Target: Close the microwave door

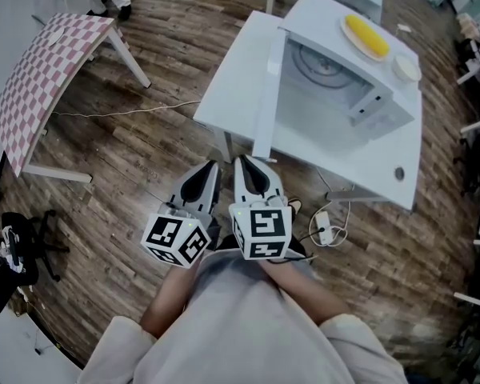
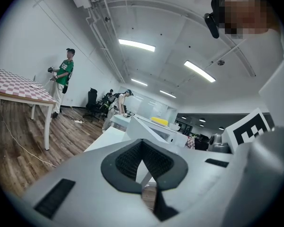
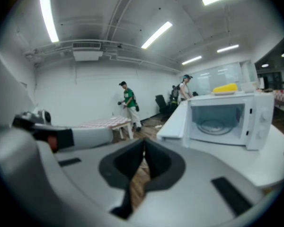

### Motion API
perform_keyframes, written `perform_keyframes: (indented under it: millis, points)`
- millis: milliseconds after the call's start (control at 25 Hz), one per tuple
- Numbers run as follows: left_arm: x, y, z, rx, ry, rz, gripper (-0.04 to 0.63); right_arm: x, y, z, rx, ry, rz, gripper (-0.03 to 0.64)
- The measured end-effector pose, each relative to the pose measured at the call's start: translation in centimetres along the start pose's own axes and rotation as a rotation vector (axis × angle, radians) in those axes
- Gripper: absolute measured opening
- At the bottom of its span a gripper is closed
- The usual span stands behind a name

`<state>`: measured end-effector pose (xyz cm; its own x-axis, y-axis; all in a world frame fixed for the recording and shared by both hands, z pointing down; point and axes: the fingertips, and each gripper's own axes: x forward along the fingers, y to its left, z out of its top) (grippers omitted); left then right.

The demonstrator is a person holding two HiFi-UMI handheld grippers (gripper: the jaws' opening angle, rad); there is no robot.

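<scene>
The white microwave (image 1: 348,94) stands on a white table (image 1: 232,78), and its door (image 1: 268,94) is swung open to the left. The cavity with its glass turntable shows in the right gripper view, where the microwave (image 3: 227,119) stands at the right and the door (image 3: 180,119) points toward me. Both grippers are held close to my body, well short of the table. The left gripper (image 1: 210,168) (image 2: 142,143) is shut on nothing. My right gripper (image 1: 244,163) (image 3: 144,148) is also shut and empty.
A plate with a yellow item (image 1: 366,37) and a small white dish (image 1: 406,68) rest on top of the microwave. A power strip (image 1: 324,226) lies on the wooden floor by the table. A checkered table (image 1: 48,78) stands at the left. Two people (image 3: 128,103) stand far off.
</scene>
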<state>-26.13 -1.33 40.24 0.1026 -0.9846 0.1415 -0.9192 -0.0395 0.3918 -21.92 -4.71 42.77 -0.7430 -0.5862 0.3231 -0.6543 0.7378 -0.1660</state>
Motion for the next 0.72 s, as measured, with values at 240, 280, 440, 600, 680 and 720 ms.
perform_keyframes:
  millis: [240, 280, 440, 600, 680, 720]
  points:
    - [0.5, -0.4, -0.3, -0.010, 0.006, -0.019, 0.020, -0.7, -1.4, -0.4, 0.021, 0.008, -0.024, 0.023]
    - [0.6, -0.4, -0.3, -0.012, 0.007, -0.022, 0.020, -0.7, -1.6, -0.4, 0.022, 0.008, -0.030, 0.023]
    - [0.8, -0.7, -0.3, -0.018, 0.012, -0.035, 0.020, -1.1, -2.6, -0.2, 0.031, 0.002, -0.052, 0.023]
    - [1.4, -1.2, -0.5, -0.018, 0.020, -0.051, 0.020, -1.5, -3.9, -0.3, 0.049, 0.002, -0.082, 0.023]
    - [1.6, -1.4, -0.7, -0.021, 0.025, -0.059, 0.020, -1.7, -4.5, -0.4, 0.055, 0.000, -0.094, 0.023]
    - [1.8, -1.5, -0.8, -0.023, 0.027, -0.063, 0.020, -1.8, -4.7, -0.4, 0.057, 0.001, -0.098, 0.023]
